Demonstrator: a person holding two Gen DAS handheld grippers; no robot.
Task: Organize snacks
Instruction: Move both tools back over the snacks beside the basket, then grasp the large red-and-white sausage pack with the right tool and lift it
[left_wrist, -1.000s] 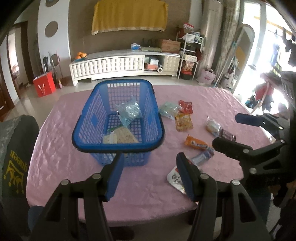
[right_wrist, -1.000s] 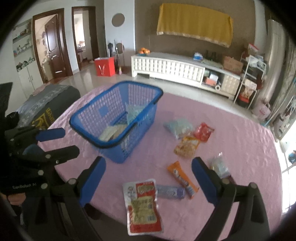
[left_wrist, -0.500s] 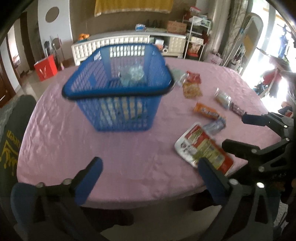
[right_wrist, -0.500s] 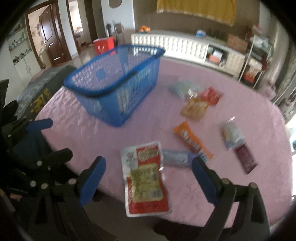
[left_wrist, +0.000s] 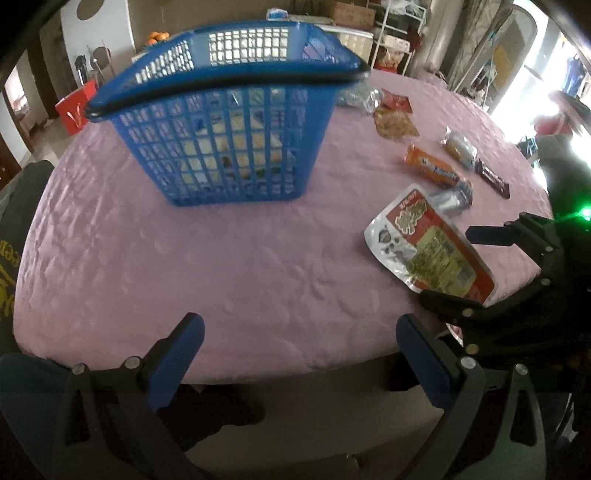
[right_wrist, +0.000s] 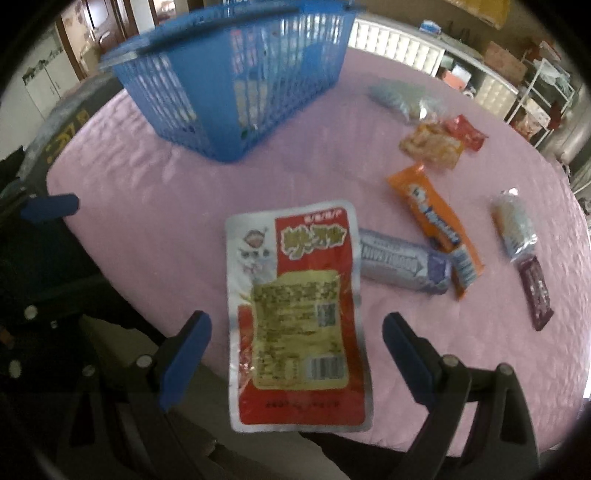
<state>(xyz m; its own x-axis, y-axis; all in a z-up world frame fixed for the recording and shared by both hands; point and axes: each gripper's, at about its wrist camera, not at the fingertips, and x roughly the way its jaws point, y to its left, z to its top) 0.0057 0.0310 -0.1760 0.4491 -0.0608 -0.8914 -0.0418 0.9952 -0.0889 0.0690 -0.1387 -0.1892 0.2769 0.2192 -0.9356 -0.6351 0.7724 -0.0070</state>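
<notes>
A blue mesh basket (left_wrist: 229, 122) stands on the pink table and holds pale snack packs; it also shows in the right wrist view (right_wrist: 236, 85). A red and silver snack pouch (right_wrist: 299, 306) lies at the table's near edge, partly over it, also in the left wrist view (left_wrist: 428, 243). My right gripper (right_wrist: 295, 354) is open, its fingers either side of the pouch's near end, not touching it. My left gripper (left_wrist: 299, 354) is open and empty at the table's near edge, left of the pouch.
Loose snacks lie right of the basket: a purple bar (right_wrist: 402, 266), an orange bar (right_wrist: 436, 225), a clear pack (right_wrist: 513, 225), a dark bar (right_wrist: 535, 291), an orange pouch (right_wrist: 432, 144), a red packet (right_wrist: 465, 133). A dark chair (left_wrist: 14, 229) stands at left.
Both grippers have dropped lower and pulled back to the table's near edge. The left gripper opened wider. The right gripper came down around the red and silver pouch.
</notes>
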